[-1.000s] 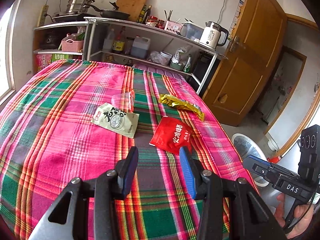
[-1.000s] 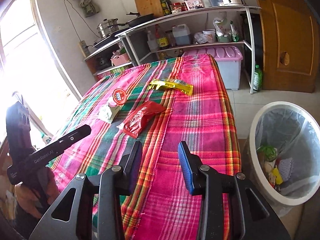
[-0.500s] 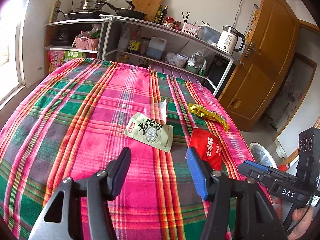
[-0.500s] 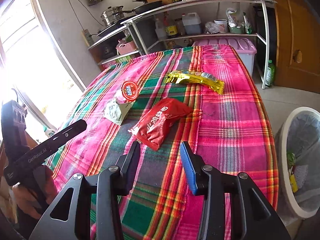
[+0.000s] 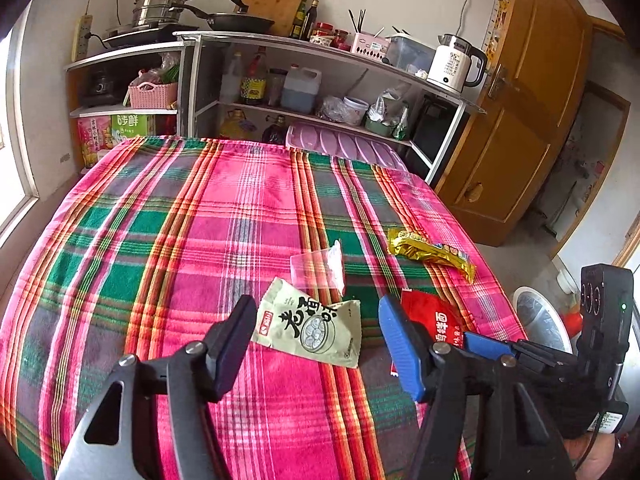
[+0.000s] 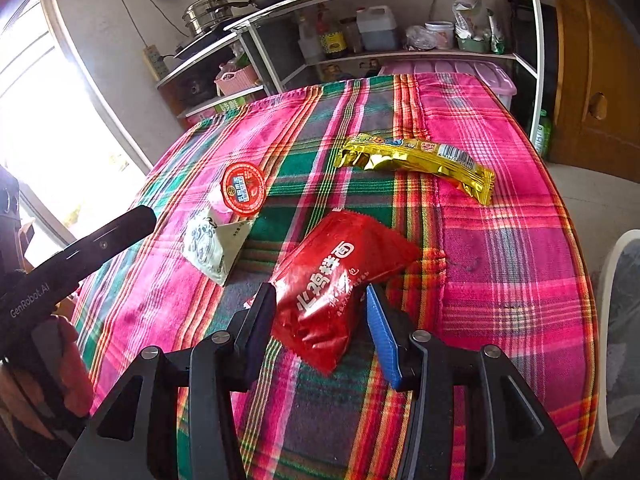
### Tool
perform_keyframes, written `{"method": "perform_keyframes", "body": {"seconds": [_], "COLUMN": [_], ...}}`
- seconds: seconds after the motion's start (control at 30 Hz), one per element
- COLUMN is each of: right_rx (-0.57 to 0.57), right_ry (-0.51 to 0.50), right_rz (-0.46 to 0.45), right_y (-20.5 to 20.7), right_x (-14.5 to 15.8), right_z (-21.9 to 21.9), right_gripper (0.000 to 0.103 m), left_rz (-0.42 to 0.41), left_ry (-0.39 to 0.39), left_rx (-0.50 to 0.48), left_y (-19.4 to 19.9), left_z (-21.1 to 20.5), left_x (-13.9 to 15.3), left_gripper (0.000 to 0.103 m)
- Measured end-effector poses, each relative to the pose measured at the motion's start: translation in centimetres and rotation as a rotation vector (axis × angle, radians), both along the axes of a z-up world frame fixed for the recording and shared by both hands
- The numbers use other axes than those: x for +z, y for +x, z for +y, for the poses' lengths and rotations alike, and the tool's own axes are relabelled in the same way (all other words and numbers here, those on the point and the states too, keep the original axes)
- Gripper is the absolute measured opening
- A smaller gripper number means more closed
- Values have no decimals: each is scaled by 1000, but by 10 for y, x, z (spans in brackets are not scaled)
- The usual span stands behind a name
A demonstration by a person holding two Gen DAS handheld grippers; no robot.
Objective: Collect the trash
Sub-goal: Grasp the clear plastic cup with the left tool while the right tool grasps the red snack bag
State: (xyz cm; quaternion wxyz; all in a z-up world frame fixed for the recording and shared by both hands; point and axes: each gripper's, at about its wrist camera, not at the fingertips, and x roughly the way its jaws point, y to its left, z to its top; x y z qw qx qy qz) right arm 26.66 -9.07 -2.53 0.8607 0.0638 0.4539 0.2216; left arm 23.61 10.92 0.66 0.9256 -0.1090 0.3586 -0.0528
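Four bits of trash lie on the worktop (image 6: pixel 500 240): a red bag (image 6: pixel 336 280), a green packet (image 5: pixel 316 324), a gold wrapper (image 6: pixel 412 158) and a cup (image 6: pixel 240 192). Both hand-held grippers have their jaws wide apart and hold nothing. The right hand-held gripper (image 6: pixel 320 328) has the red bag between its fingers. The left hand-held gripper (image 5: pixel 316 340) frames the green packet. I think this is the reach step. Next, each needs to go lower and squeeze.

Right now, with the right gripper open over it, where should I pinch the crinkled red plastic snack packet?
Close the right gripper across the crinkled red plastic snack packet's near, narrow end, coming from the table's front edge. It lies flat, lengthwise toward the gripper, that end already between the open jaws.
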Motion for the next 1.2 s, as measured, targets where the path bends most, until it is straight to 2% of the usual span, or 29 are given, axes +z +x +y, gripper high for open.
{"method": "perform_keyframes", "body": {"seconds": [0.13, 0.4, 0.5, 0.57, 0.67, 0.73, 0.8, 1.0, 1.2], "right_rx": [-22, -67, -86, -93, -93, -87, -82, -71, -84], "right_ry": [-21, -6, -36, -33, -30, -29, -19, 10, 46], "right_rz": [2, 1, -12, -12, -11, -15, -18, -17, -24], "right_y": [3, 10, 12, 12, 13, 13, 12, 11, 5], "right_x": [-4, -4, -4, -5, -4, -4, -4, -3, 2], "right_z": [4, 2, 3, 0, -3, -3, -5, -10, -26], "right_gripper": [47, 47, 35, 26, 19, 16, 12, 9, 8], "left_rz": [34, 116, 127, 122, 115, 114, 120, 85, 15], "left_ry": [8, -46, -36, -25, -1, 18, 38, 49, 54], "left_rx": [-17, -14, -14, -13, -17, -24, -36, -46, -55], "left_y": [23, 60, 66, 67, 69, 70, 71, 65, 51], "left_z": [-2, -1, -6, -9, -14, -19, -25, -31, -36], "left_x": [-7, -25, -28, -29, -29, -30, -32, -27, -7], "left_gripper": [67, 67, 67, 67, 66, 56, 42, 42, 42]}}
